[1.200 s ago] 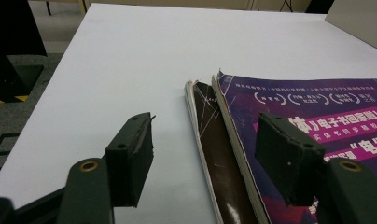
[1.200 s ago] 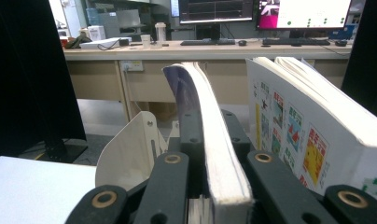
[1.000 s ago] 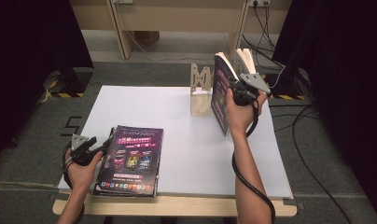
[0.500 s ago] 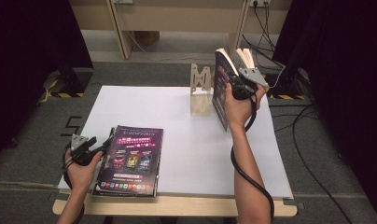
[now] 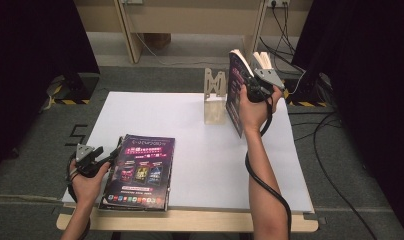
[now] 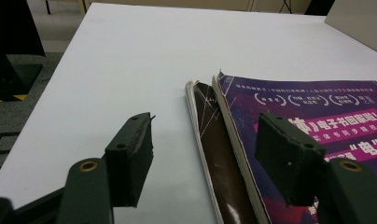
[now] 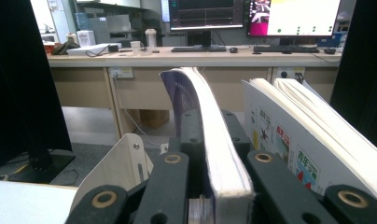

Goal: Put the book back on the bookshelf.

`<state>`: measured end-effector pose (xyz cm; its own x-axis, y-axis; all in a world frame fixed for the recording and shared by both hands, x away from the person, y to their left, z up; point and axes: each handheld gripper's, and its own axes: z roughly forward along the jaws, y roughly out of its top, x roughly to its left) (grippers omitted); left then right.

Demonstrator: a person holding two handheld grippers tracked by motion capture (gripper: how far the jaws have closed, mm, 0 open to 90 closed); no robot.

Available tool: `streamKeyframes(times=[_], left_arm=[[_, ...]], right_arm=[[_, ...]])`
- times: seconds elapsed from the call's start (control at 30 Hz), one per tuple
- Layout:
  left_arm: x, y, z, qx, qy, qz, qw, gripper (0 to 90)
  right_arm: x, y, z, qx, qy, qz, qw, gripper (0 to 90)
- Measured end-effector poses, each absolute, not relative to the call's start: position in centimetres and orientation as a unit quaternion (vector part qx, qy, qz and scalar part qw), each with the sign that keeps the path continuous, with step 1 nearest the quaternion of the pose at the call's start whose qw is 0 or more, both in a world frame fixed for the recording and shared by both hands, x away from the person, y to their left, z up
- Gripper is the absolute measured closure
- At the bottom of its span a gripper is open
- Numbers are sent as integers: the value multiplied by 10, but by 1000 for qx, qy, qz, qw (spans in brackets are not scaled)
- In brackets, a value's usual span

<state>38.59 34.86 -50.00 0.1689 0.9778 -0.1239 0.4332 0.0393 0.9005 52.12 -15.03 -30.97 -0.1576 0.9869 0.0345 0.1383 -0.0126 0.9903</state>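
the right claw [image 5: 254, 86] is clamped on a purple-covered book [image 5: 236, 95], holding it upright just beside the wooden bookend [image 5: 214, 97] at the far side of the worktop [image 5: 210, 150]. in the right gripper view the jaws pinch the book's page block [image 7: 219, 154] from both sides, and another book [image 7: 298, 144] stands close on the claw's right, its pages fanning loose. the left claw [image 6: 210, 158] stands apart, holding nothing, with the edge of a stack of magazines [image 6: 280, 121] lying flat between and just ahead of its jaws.

the likely trouble is at the right claw: the held book bends at its top (the cover curls away from the pages), so if it is let go before leaning against the bookend or its neighbour, it may topple. pushing it in carelessly could also catch the loose pages beside it and crumple them, or shove the bookend along the worktop.
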Motion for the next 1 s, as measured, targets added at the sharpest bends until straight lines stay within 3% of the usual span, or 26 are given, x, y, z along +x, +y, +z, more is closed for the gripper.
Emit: streamKeyframes(times=[1.0], left_arm=[[386, 350, -500, 622, 567, 304, 447, 363]], right_arm=[[547, -145, -324, 509, 552, 505, 426, 833]])
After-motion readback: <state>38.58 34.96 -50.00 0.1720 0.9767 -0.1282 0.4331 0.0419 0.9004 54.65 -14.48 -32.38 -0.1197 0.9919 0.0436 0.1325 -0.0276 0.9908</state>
